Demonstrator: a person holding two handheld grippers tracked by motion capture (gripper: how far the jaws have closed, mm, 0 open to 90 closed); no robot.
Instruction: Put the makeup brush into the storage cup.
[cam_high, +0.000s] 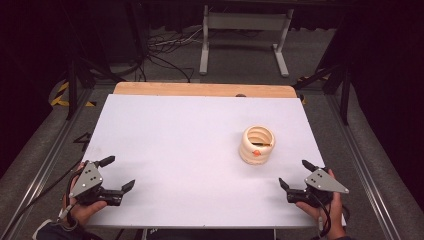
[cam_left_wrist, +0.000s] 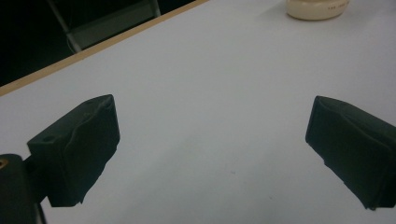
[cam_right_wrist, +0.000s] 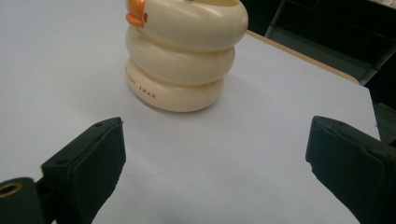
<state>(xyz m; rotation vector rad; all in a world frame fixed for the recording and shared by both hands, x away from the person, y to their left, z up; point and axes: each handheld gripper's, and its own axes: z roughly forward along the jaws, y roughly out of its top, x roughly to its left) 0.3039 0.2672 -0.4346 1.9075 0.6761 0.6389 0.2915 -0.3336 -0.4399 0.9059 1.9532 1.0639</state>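
A cream ribbed cup made of stacked rounded rings, with a small orange part on its near side, stands upright on the right half of the white table top. In the right gripper view the cup stands just beyond the wide-apart jaws. My right gripper rests open near the front right edge, a short way in front of the cup. My left gripper sits open at the front left, far from the cup, whose base appears at the top of the left gripper view.
A bare wooden strip runs along the table's far edge. Beyond it a metal stand and loose cables lie on the grey floor. Dark frame posts stand at both sides.
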